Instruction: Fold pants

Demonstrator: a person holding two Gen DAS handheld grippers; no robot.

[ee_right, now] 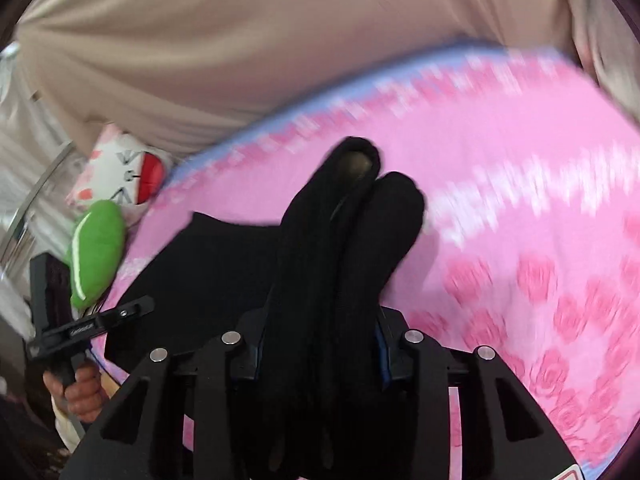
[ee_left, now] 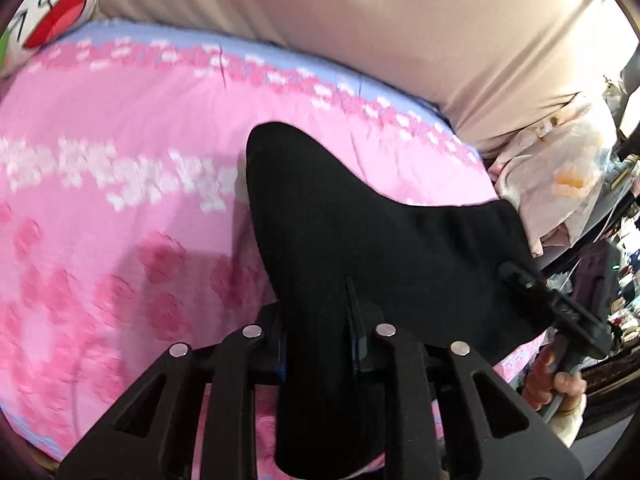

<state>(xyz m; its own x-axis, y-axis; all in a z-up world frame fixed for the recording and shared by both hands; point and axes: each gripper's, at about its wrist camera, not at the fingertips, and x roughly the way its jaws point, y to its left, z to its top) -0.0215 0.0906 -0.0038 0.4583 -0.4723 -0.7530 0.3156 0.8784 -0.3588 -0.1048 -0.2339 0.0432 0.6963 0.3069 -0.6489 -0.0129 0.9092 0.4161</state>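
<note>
Black pants (ee_left: 360, 208) lie on a pink flowered bedspread (ee_left: 120, 208). One end of them is bunched up between the jaws of my left gripper (ee_left: 320, 300), which is shut on the cloth; the fabric hides its fingertips. In the right wrist view a thick fold of the pants (ee_right: 332, 240) runs up through my right gripper (ee_right: 328, 280), which is shut on it and also buried in cloth. Each gripper shows in the other's view: the right gripper's body (ee_left: 560, 308) at the pants' right end, the left gripper's body (ee_right: 80, 328) at the left end.
A beige padded surface (ee_left: 360, 20) rises behind the bed. A white and red pillow (ee_right: 132, 176) and a green plush toy (ee_right: 96, 252) sit at the bed's far left. Pale bundled cloth (ee_left: 560, 176) and clutter crowd the right side. A hand (ee_left: 560, 392) holds the right handle.
</note>
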